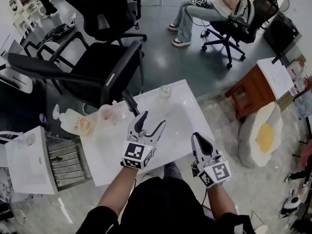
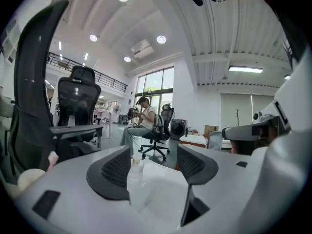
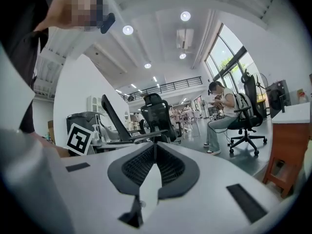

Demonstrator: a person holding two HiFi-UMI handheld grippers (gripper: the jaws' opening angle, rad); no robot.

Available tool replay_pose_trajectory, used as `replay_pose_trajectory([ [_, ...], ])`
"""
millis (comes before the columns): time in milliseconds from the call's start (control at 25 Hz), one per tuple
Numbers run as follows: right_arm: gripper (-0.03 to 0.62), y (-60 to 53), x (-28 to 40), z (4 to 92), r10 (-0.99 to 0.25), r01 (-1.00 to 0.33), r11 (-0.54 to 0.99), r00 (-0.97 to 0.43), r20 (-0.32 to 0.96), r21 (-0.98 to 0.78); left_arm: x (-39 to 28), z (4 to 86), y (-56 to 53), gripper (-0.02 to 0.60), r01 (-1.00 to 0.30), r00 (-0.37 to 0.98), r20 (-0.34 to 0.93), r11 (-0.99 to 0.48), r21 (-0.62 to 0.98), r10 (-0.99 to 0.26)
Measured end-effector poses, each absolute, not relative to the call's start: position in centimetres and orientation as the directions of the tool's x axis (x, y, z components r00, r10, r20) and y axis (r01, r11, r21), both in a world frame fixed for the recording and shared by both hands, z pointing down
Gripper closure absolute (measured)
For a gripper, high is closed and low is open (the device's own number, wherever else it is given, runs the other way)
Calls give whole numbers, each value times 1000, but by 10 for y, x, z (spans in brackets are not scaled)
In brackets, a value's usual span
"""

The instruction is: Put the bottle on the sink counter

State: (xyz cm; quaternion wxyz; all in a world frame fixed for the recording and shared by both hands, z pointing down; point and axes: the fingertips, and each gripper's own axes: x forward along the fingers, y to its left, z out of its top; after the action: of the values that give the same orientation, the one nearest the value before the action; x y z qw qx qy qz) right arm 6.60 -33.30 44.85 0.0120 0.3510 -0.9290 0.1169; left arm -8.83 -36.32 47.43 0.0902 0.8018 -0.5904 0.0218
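Note:
A small clear bottle (image 1: 165,90) with a pale cap stands upright at the far edge of the white sink counter (image 1: 191,97). My left gripper (image 1: 152,120) hovers over the basin, short of the bottle, and its jaws are open with nothing between them. In the left gripper view the bottle (image 2: 135,168) shows in the gap of the left gripper (image 2: 153,152), some way beyond the fingertips. My right gripper (image 1: 196,137) is held near the counter's front right edge. In its own view the right gripper (image 3: 154,150) has its pads pressed together and holds nothing.
A black faucet (image 1: 130,103) rises at the basin's back left. Beside it are a clear cup (image 1: 105,114) and a lying soap bottle (image 1: 77,122) with an orange label. A white rack (image 1: 29,160) stands at the left. Office chairs (image 1: 97,67), a seated person (image 1: 214,6) and a wooden cabinet (image 1: 253,91) lie beyond.

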Motion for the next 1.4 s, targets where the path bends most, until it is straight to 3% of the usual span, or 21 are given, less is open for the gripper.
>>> replay_pose_trajectory([
  [280, 562, -276, 59, 425, -692, -683, 703, -721, 34, -199, -127, 434, -274, 512, -954, 289, 85, -279, 110, -954],
  [680, 565, -249, 32, 416, -693, -683, 707, -721, 11, -181, -160, 419, -209, 528, -969, 216, 56, -207, 137, -975],
  [1400, 565, -309, 29, 399, -651, -638, 749, -759, -16, -178, -166, 391, -232, 528, -980, 103, 6, -100, 174, -995],
])
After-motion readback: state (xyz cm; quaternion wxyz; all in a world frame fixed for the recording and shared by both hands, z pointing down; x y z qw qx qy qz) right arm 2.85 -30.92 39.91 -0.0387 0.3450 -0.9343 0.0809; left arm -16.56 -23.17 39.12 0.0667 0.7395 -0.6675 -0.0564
